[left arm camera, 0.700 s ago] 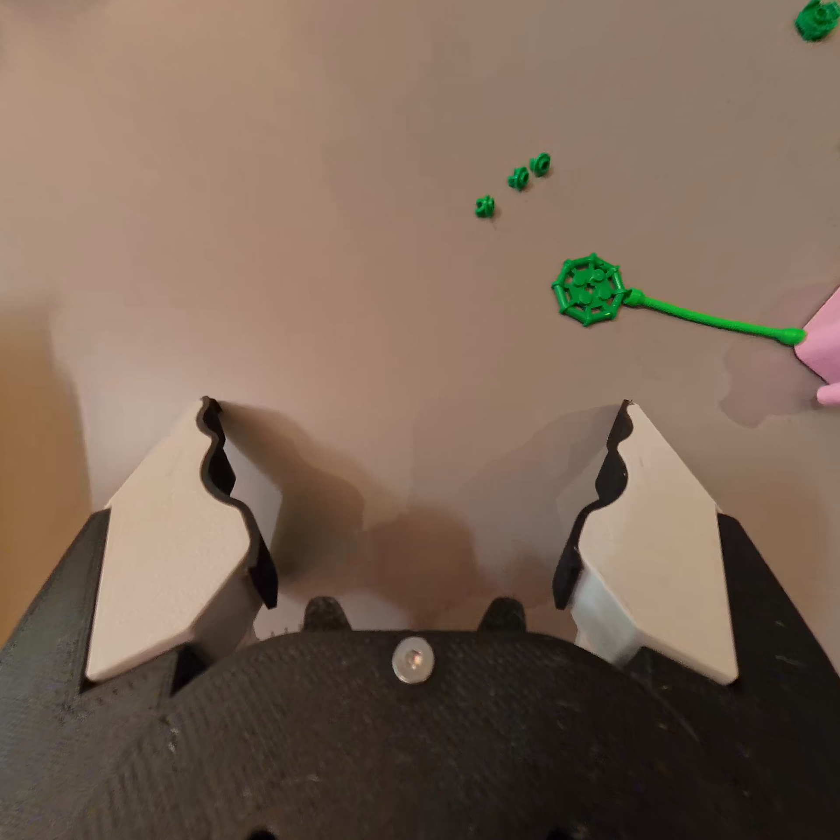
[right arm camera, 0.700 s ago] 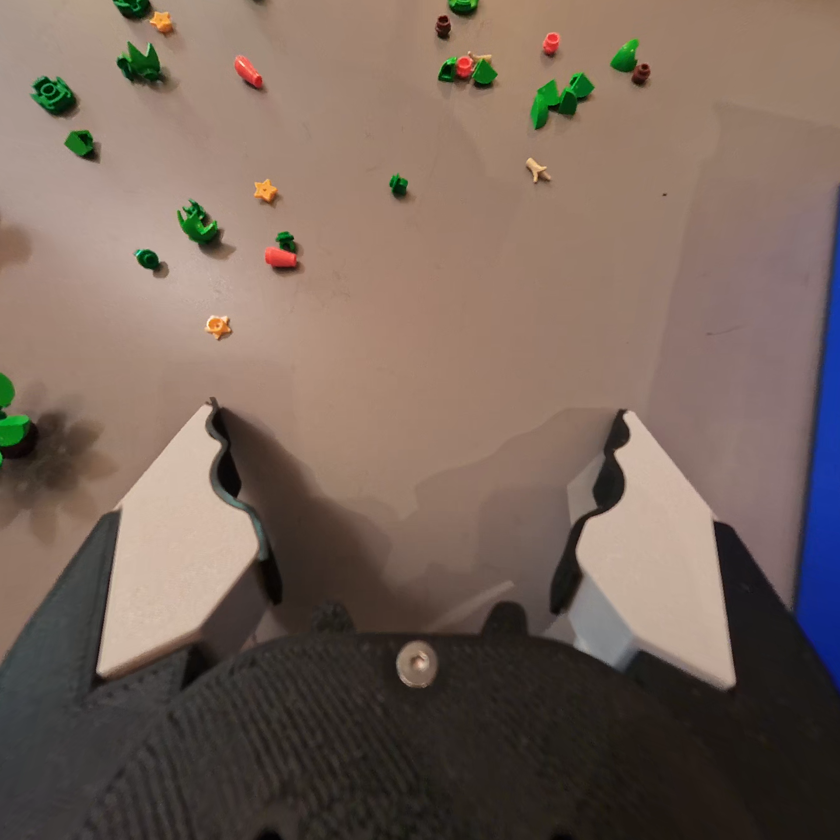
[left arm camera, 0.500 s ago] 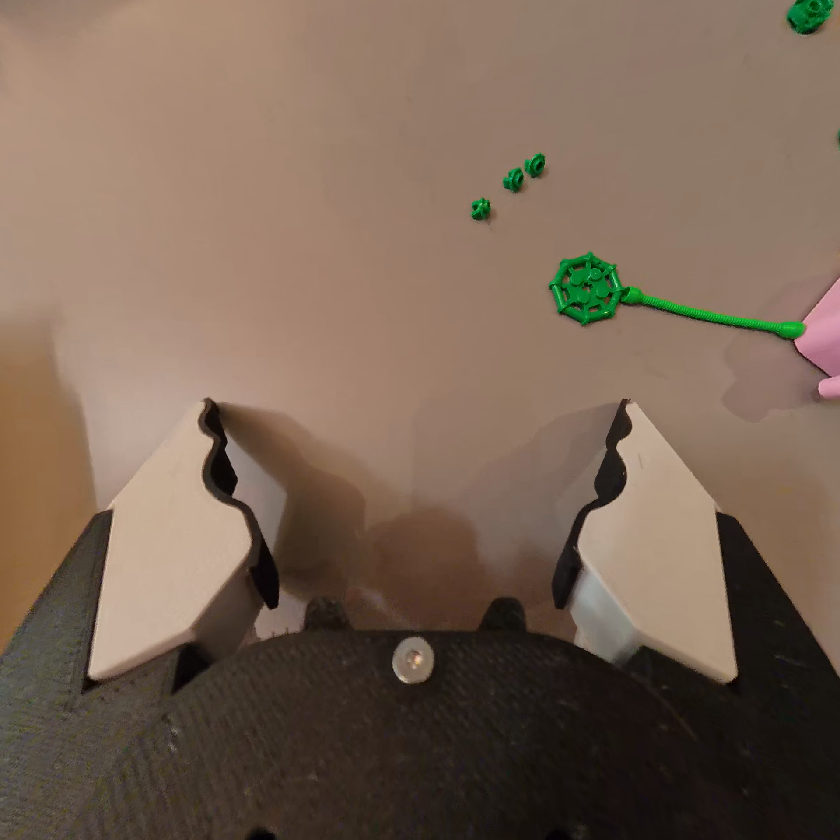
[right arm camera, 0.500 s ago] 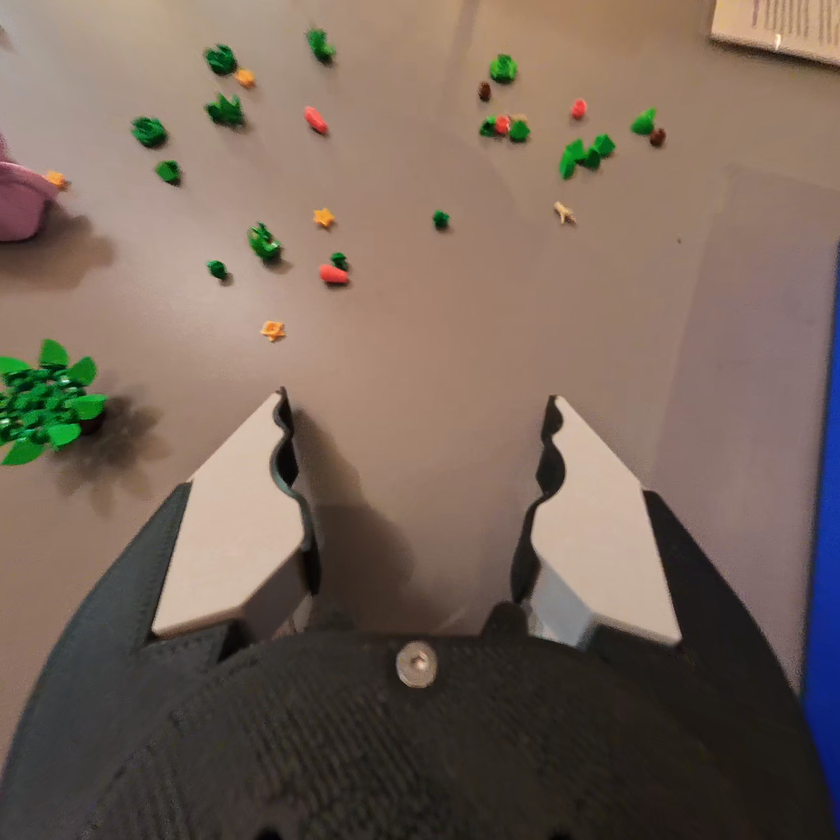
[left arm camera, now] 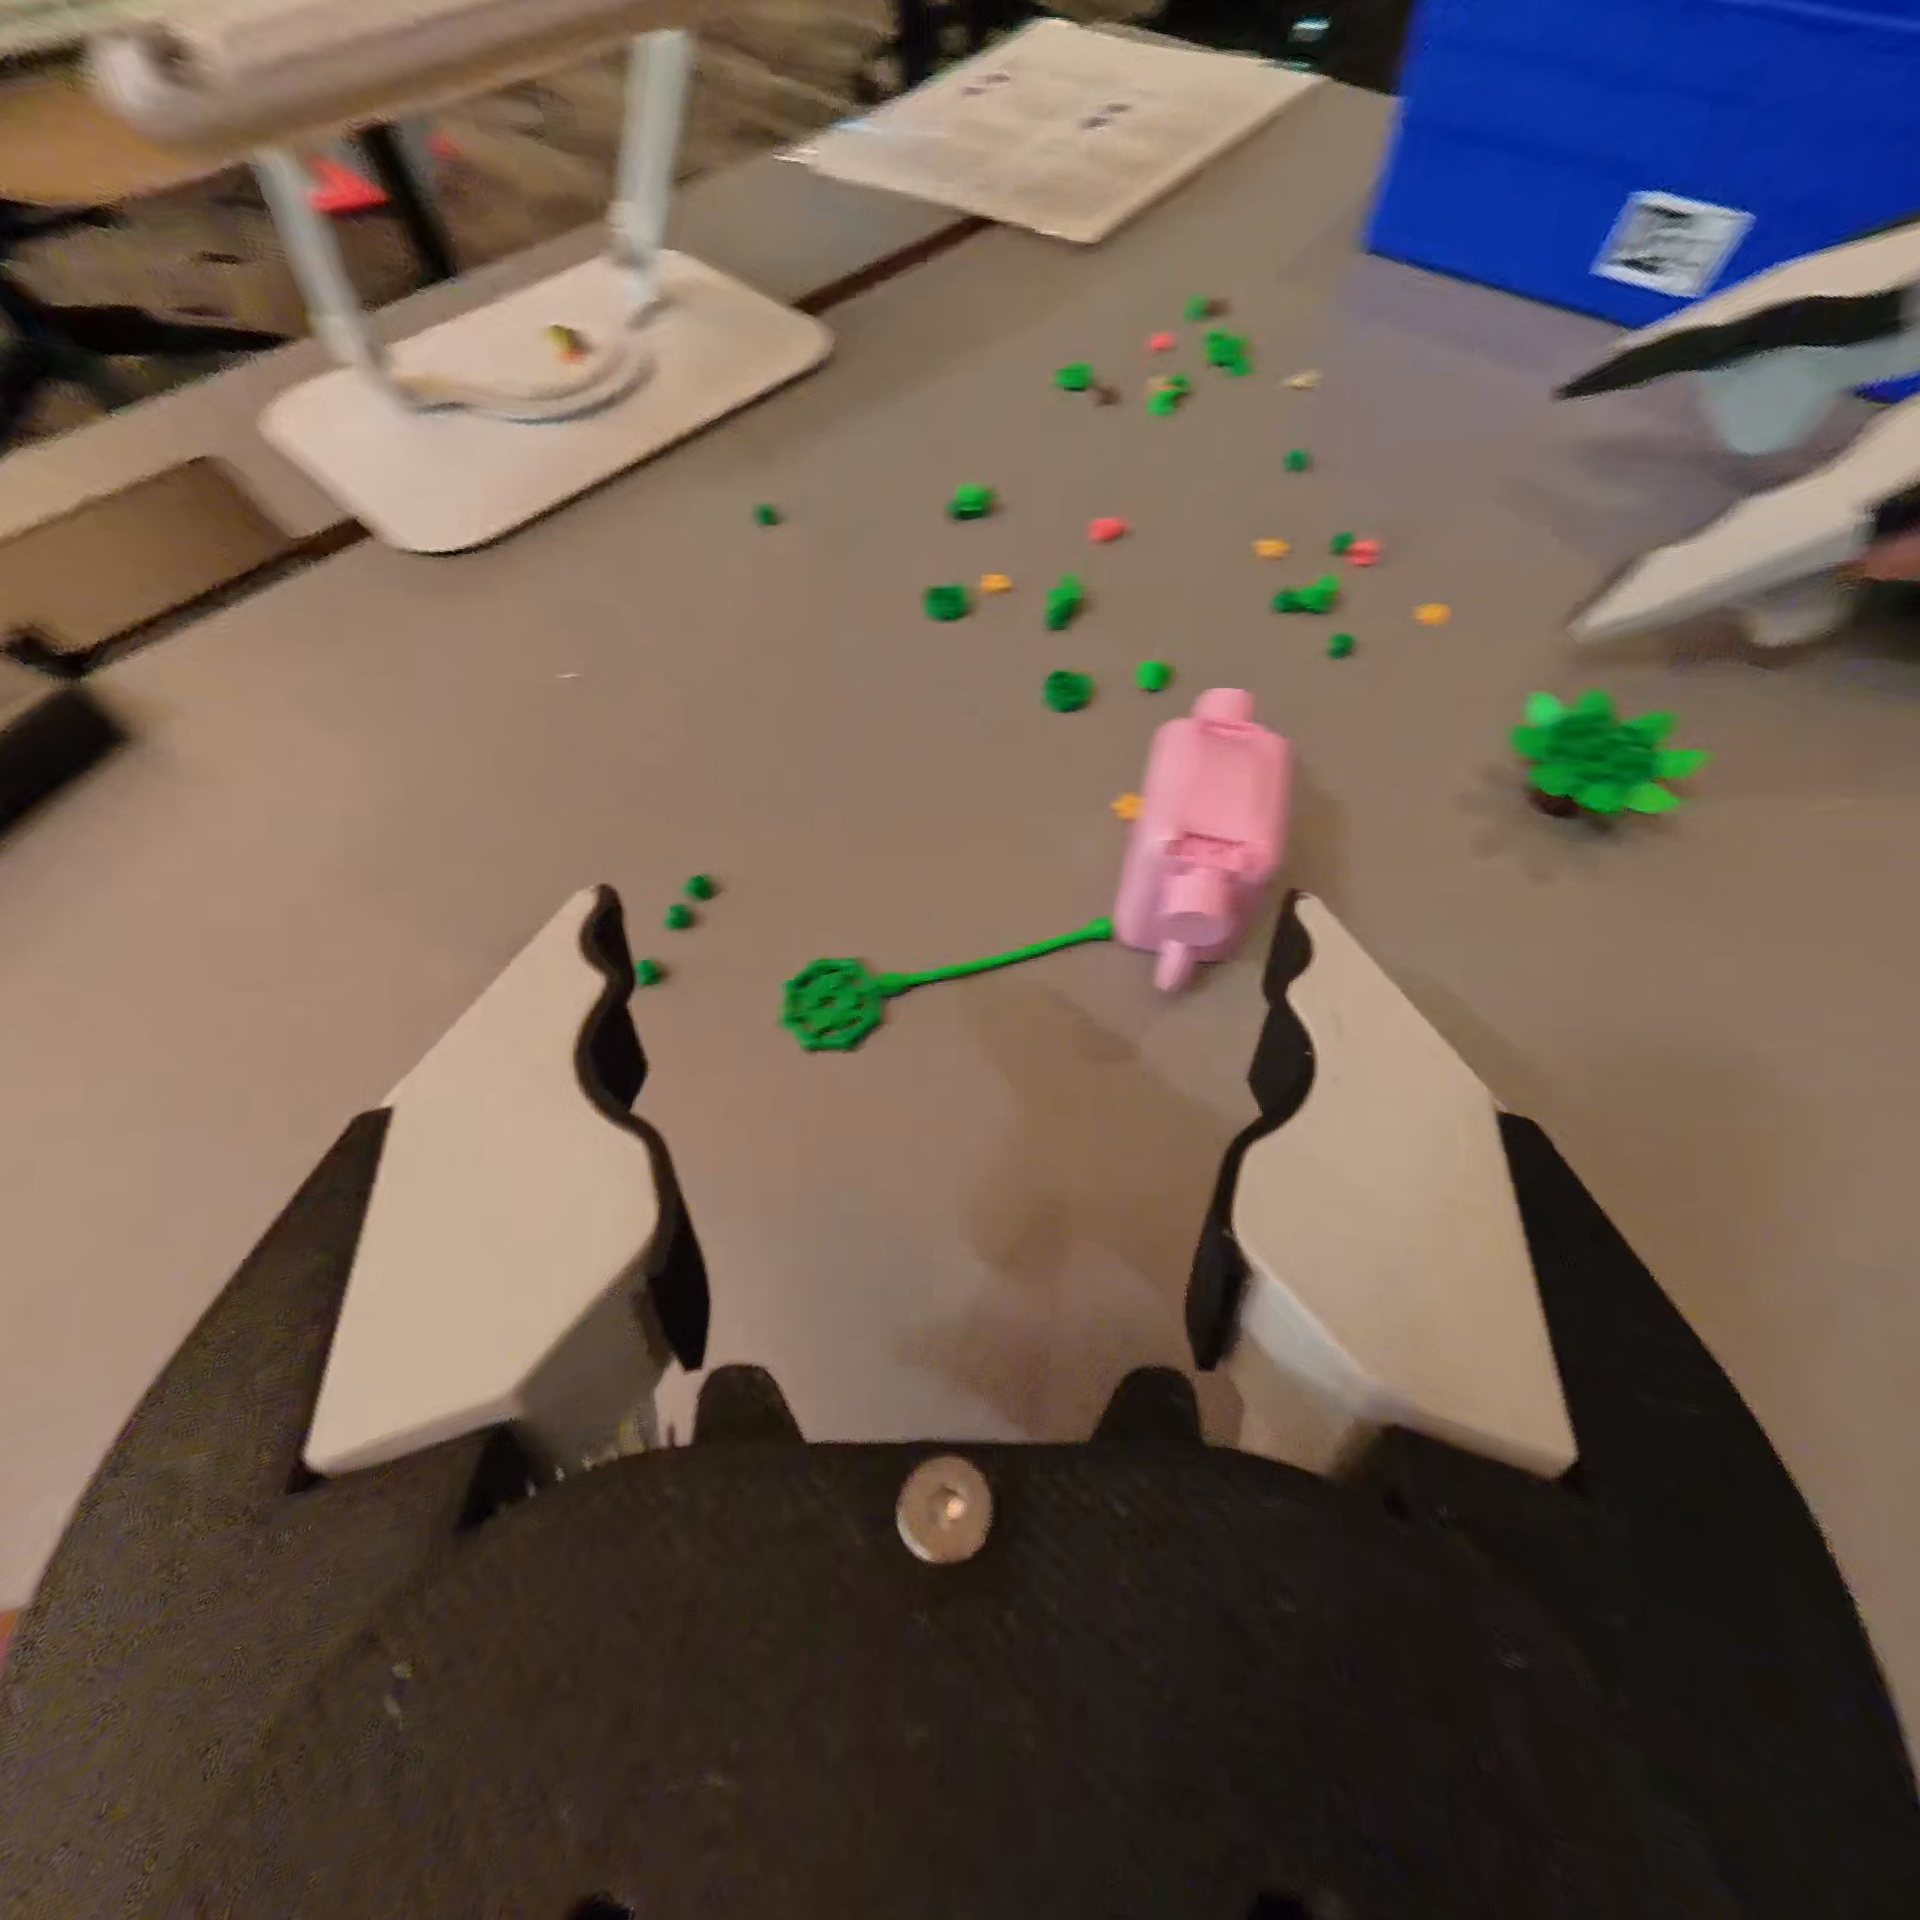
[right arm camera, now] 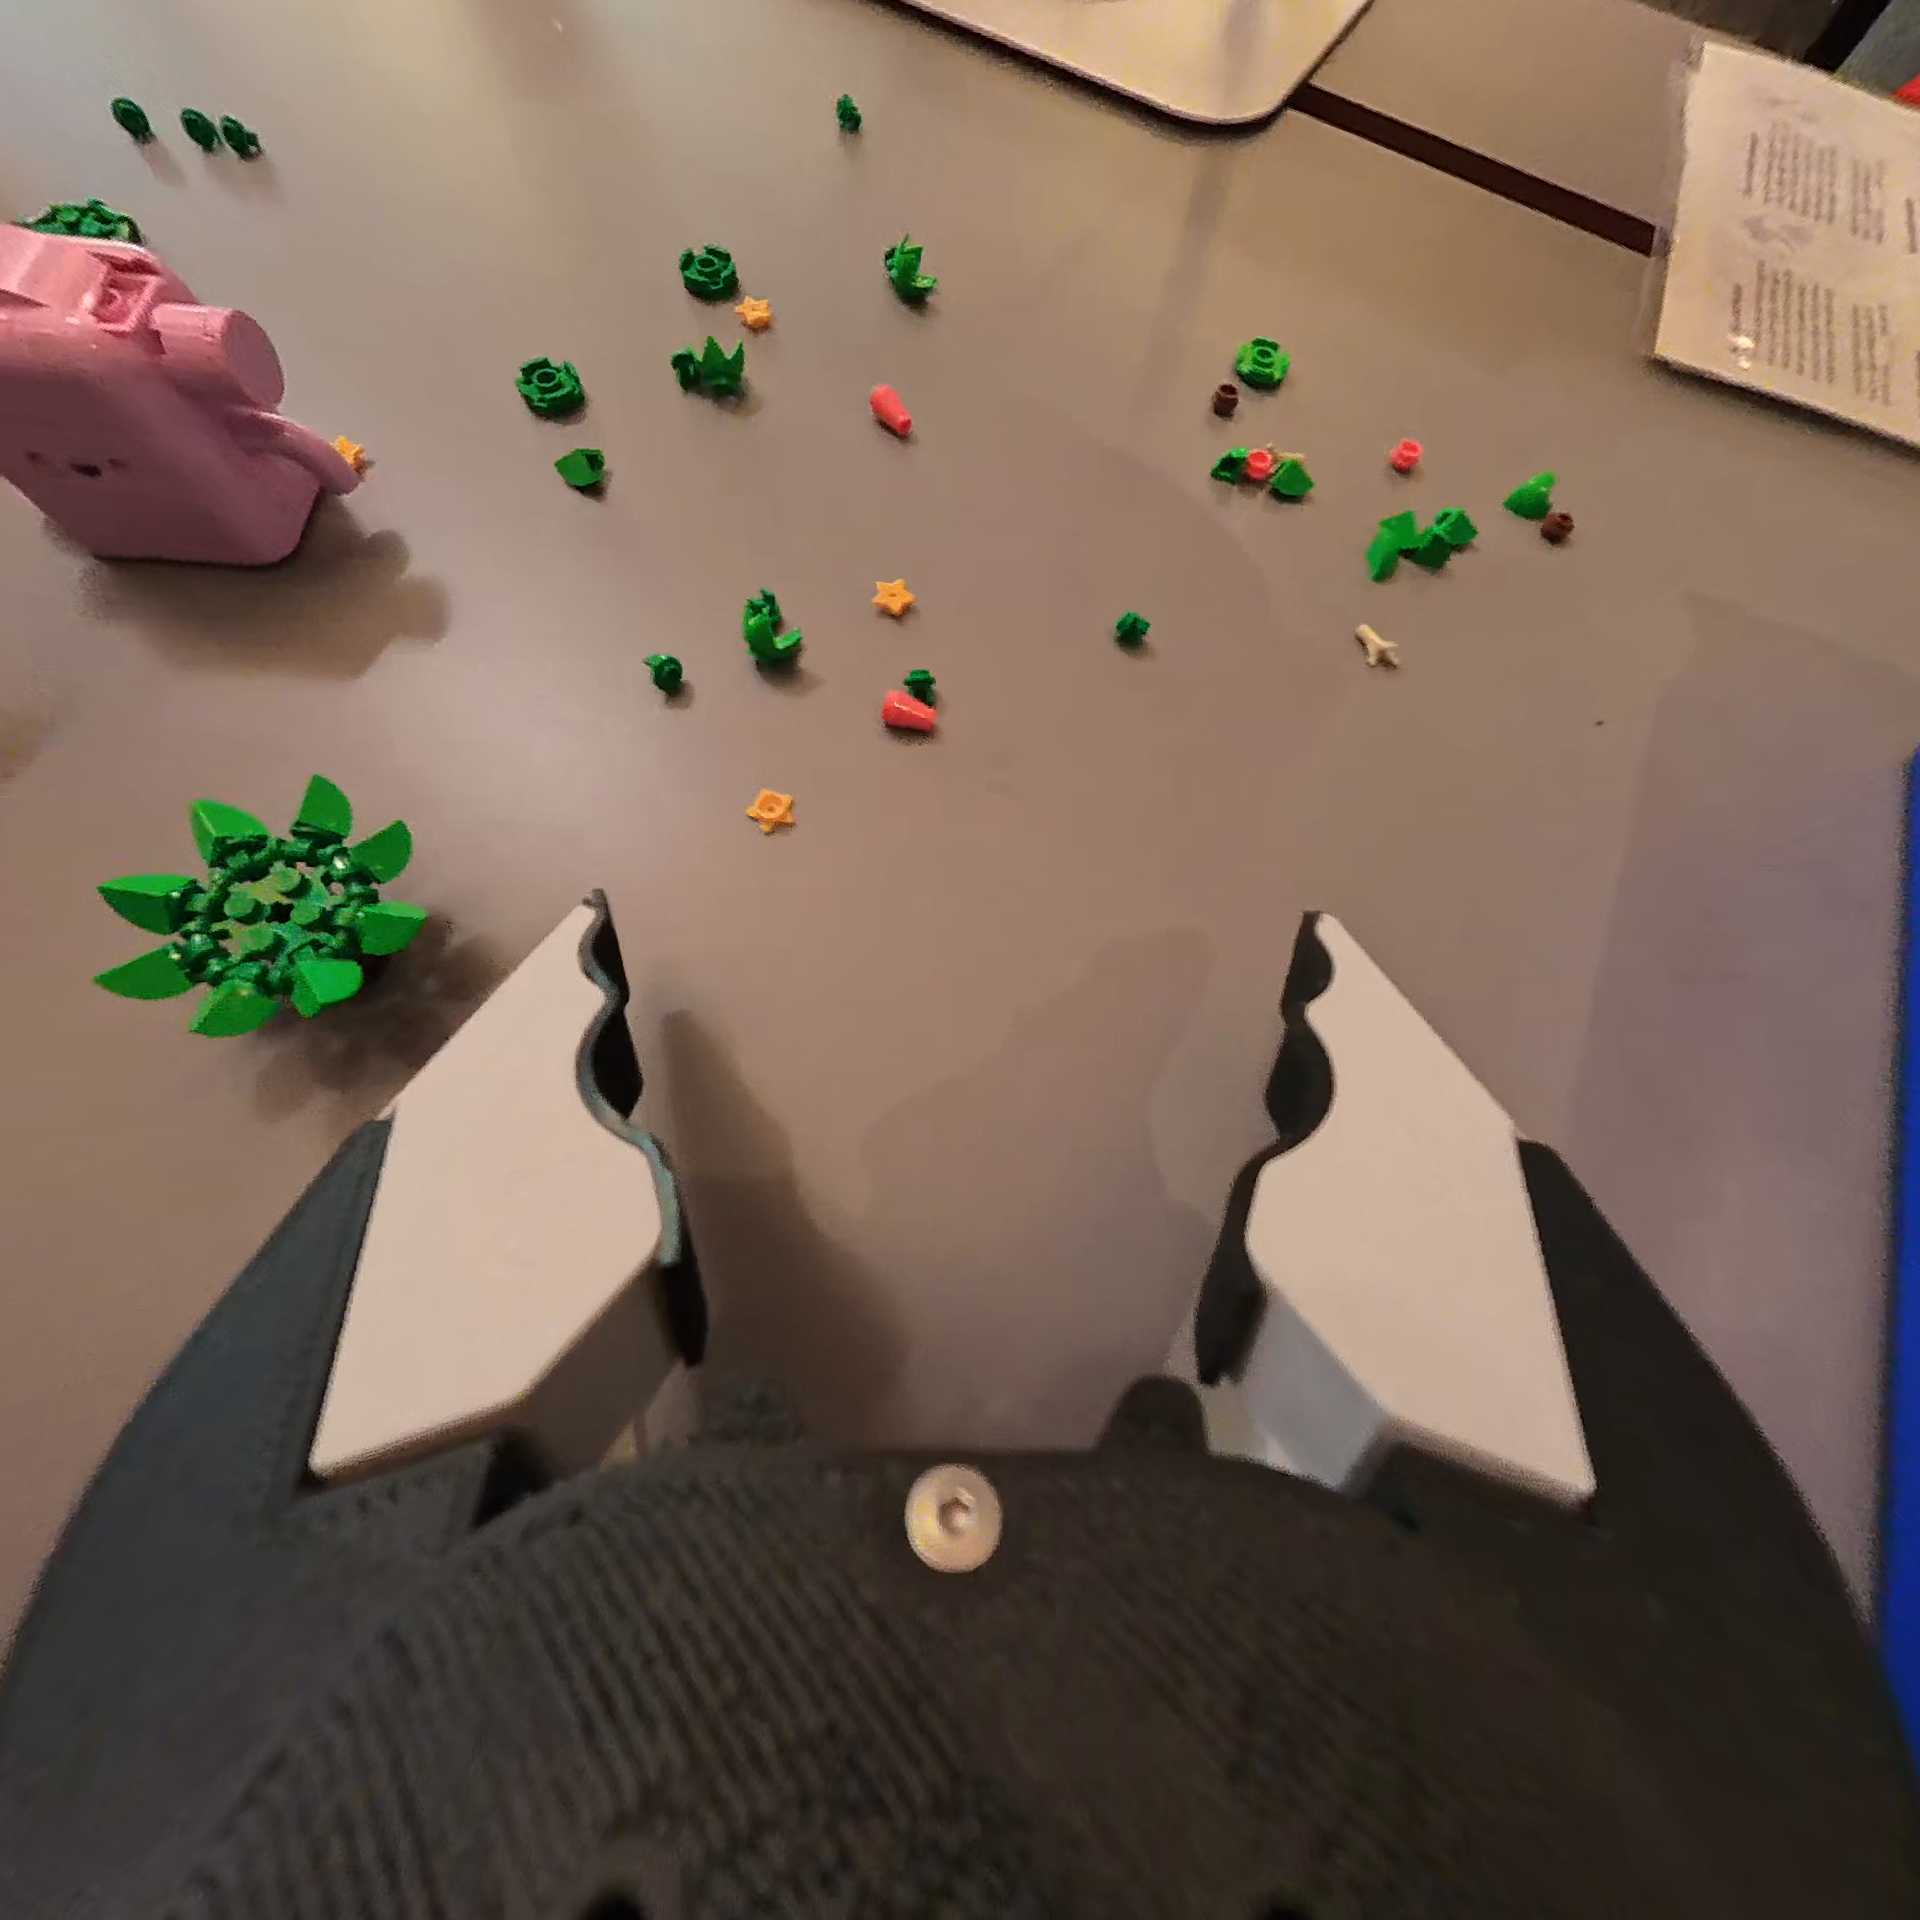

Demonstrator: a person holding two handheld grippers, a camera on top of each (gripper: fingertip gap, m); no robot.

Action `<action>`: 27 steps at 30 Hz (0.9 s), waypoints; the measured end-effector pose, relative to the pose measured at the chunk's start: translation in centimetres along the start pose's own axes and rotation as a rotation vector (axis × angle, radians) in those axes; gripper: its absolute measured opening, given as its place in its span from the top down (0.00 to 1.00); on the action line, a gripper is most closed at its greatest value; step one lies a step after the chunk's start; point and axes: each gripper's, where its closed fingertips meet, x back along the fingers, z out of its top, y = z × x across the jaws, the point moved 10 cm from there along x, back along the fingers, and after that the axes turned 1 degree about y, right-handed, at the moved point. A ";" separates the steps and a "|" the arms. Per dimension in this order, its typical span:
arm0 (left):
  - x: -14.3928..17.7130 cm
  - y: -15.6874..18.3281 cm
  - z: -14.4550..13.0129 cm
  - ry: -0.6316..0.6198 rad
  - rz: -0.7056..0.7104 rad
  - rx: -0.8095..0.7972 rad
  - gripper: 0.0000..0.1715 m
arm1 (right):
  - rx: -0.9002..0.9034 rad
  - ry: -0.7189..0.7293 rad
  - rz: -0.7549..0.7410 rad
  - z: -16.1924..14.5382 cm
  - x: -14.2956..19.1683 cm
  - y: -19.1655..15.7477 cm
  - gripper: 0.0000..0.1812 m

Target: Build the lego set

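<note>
A pink watering can [left arm camera: 1205, 831] lies on its side on the grey table, with a green web wheel on a stem [left arm camera: 831, 1003] beside it. The can also shows in the right wrist view [right arm camera: 135, 416]. A built green leafy plant [right arm camera: 260, 914] stands left of my right gripper and shows in the left wrist view [left arm camera: 1595, 758]. Several loose green, red and orange pieces [right arm camera: 894, 603] lie scattered. My left gripper [left arm camera: 945, 914] is open and empty just short of the wheel. My right gripper [right arm camera: 951, 914] is open and empty above bare table, and shows blurred in the left wrist view [left arm camera: 1745, 468].
A blue box [left arm camera: 1662, 145] stands at the far right, its edge [right arm camera: 1907, 1143] right of my right gripper. A white stand with a flat base [left arm camera: 540, 416] is at the back left. Printed paper sheets [right arm camera: 1797, 239] lie at the back. The right tips stand about 5 cm off the built green leafy plant [right arm camera: 260, 914]. The left camera catches it too, in the left wrist view [left arm camera: 1608, 753].
Both grippers have lifted and tilted up, so more of the table shows. The right gripper narrowed briefly and is wide again. The pieces have not moved.
</note>
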 end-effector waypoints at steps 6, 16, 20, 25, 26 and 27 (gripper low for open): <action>-1.1 1.3 0.5 0.013 -0.144 -0.038 0.34 | 0.002 0.068 0.074 3.2 0.2 -0.8 0.31; -3.7 2.2 3.3 0.008 -0.076 -0.383 0.42 | 0.095 0.200 0.257 8.9 -3.0 -4.0 0.36; -4.5 3.6 1.8 0.086 0.130 -0.608 0.49 | 0.030 0.215 0.289 6.6 -3.1 -3.4 0.36; -1.8 4.2 0.2 0.392 0.188 -0.665 0.79 | -0.057 0.323 0.396 5.7 -1.9 -2.7 0.39; -1.8 4.2 0.2 0.380 0.113 -0.575 0.79 | -0.063 0.337 0.420 5.7 -1.8 -2.9 0.39; -2.0 4.0 0.2 0.358 0.018 -0.466 0.79 | -0.058 0.337 0.438 5.8 -1.9 -3.1 0.39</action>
